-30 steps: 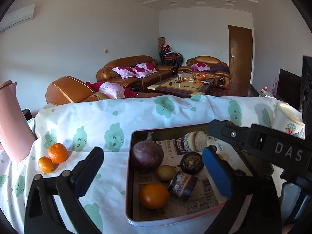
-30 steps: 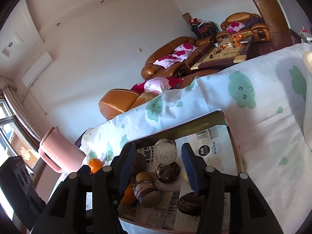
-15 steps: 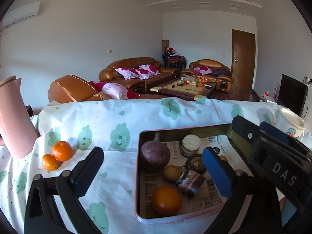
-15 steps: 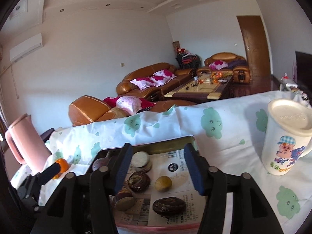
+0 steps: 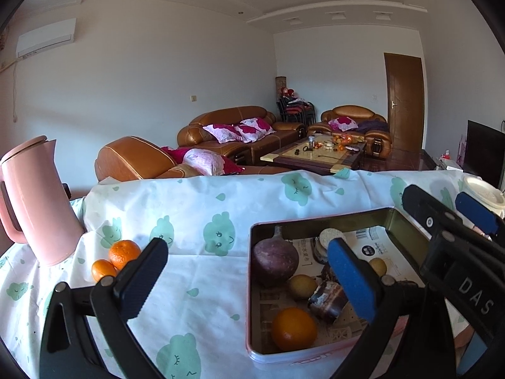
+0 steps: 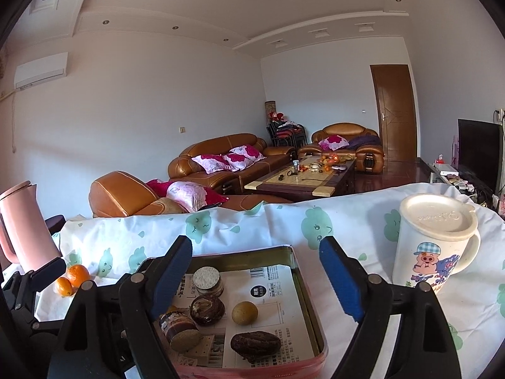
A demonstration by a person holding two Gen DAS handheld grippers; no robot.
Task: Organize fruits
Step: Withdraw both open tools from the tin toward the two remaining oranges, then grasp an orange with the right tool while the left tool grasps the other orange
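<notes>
The tin [image 6: 304,287] at lower centre has shiny metal walls, and its floor is lined with printed paper [image 6: 268,287]. A thin, creased cloth [image 5: 195,221] with a matt mint print covers the table. The pink jug [image 5: 38,202] at left looks smooth and satiny. The mug [image 6: 432,246] at right is glossy, its lid [image 6: 437,216] matt plastic. The sofas [image 6: 221,158] behind are shiny leather.

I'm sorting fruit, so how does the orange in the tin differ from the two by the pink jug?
The orange in the tin looks larger and smoother, and lies alone on paper inside the tin. The two small oranges look darker, touch each other, and sit on the tablecloth beside the pink jug. All are round and orange.
</notes>
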